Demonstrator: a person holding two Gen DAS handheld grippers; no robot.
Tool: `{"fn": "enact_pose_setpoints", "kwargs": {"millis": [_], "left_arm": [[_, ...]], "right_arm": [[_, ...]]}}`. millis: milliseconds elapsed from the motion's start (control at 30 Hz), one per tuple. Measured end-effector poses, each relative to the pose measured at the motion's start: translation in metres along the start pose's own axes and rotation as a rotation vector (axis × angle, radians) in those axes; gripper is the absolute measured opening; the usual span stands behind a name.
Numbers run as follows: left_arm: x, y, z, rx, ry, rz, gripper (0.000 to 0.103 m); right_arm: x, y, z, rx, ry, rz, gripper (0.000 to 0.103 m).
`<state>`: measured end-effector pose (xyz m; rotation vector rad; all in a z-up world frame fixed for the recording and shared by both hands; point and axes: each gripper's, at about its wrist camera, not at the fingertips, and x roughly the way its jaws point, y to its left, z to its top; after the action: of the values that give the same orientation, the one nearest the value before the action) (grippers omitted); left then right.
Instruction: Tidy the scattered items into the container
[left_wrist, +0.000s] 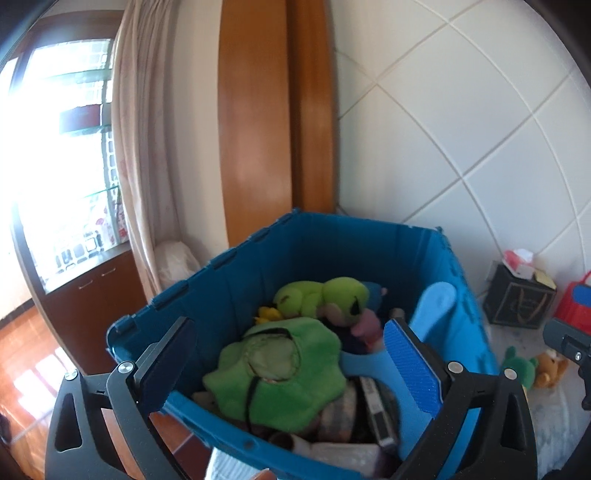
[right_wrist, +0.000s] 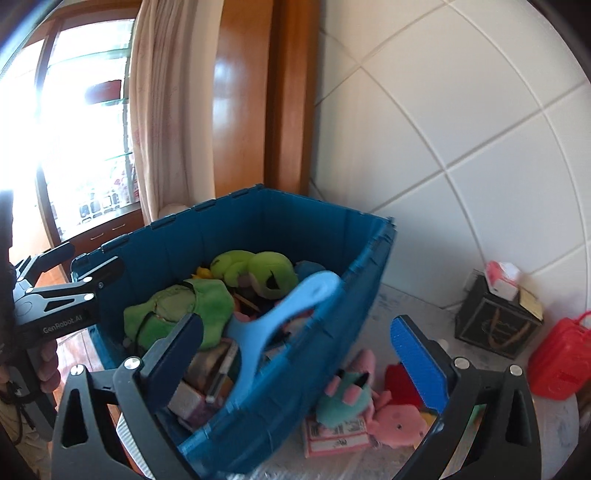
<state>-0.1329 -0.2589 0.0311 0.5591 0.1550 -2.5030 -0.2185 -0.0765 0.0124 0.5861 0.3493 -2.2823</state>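
Note:
A blue plastic crate holds green plush toys, a light blue plastic scoop leaning on its right wall, boxes and other items. My left gripper is open and empty, hovering over the crate's near edge; it also shows at the left of the right wrist view. My right gripper is open and empty, straddling the crate's right wall. On the table right of the crate lie a teal and pink plush, a pink plush and a red item.
A black box with tissues and a red plastic case stand by the tiled wall. A green and a brown plush lie on the table. A curtain, wooden door and window are behind.

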Motion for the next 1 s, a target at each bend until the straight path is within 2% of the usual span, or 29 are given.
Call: {"fn": "enact_pose_setpoints", "kwargs": {"millis": [200, 367, 467, 600, 767, 1000], "left_arm": [[-0.042, -0.042, -0.026, 0.003, 0.043, -0.092, 0.103], [-0.075, -0.077, -0.05, 0.043, 0.089, -0.157, 0.103], [-0.093, -0.095, -0.06, 0.081, 0.084, -0.192, 0.103], [-0.111, -0.109, -0.069, 0.121, 0.087, -0.236, 0.103], [-0.129, -0.106, -0.082, 0.148, 0.087, -0.276, 0.103], [-0.138, -0.089, -0.088, 0.16, 0.084, -0.276, 0.102]], "right_arm": [[-0.057, -0.045, -0.051, 0.076, 0.025, -0.074, 0.103], [-0.101, -0.072, -0.095, 0.152, 0.066, -0.135, 0.103], [-0.12, -0.08, -0.116, 0.184, 0.101, -0.174, 0.103], [-0.14, -0.078, -0.133, 0.217, 0.106, -0.215, 0.103], [-0.156, -0.062, -0.149, 0.247, 0.117, -0.25, 0.103], [-0.154, -0.041, -0.157, 0.273, 0.136, -0.256, 0.103]]}}
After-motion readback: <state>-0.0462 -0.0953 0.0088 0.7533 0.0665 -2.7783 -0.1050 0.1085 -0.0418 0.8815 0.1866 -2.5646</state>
